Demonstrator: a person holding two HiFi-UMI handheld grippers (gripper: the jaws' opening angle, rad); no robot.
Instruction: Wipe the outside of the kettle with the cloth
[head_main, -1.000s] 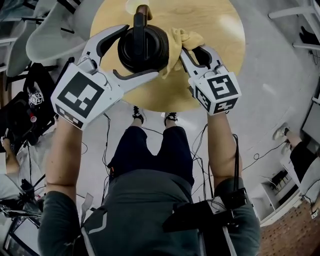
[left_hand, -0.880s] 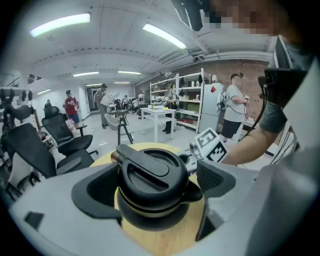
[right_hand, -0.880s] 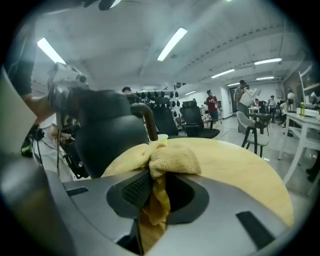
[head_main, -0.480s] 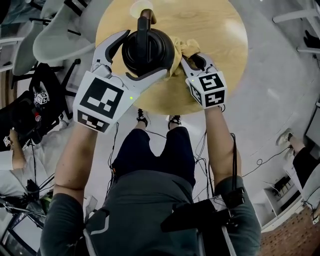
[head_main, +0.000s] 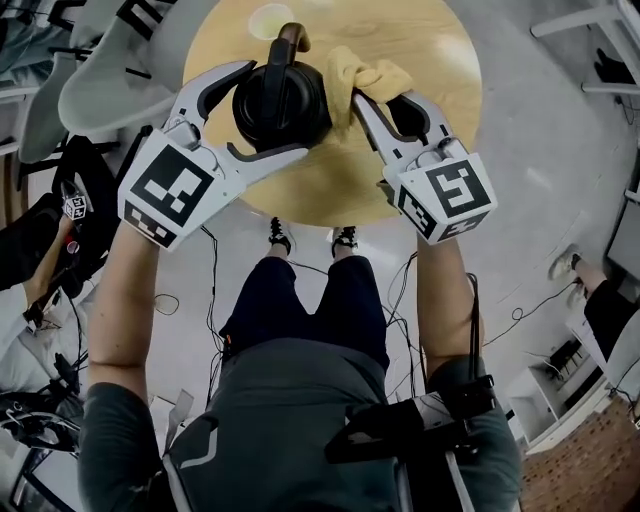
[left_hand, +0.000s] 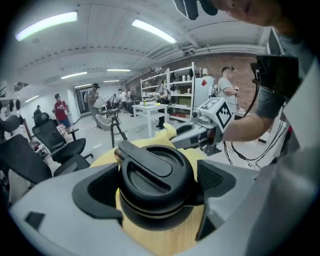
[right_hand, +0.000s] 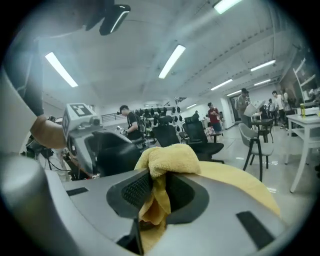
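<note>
1. Head view: dim, muted colour, fairly sharp thru centre. Table shows a pale glare spot near 12 o'clock. Kettle reads near-black, little surface detail.
2. Left gripper view: fisheye bend, dark vignette at corners. Ceiling strip lights at 10–12 o'clock blow out white. Foreground at 6 o'clock soft.
3. Right gripper view: hazy, low contrast, black corners. Strip lights at 10 & 12 o'clock. Cloth sharp, bkgd softer.
</note>
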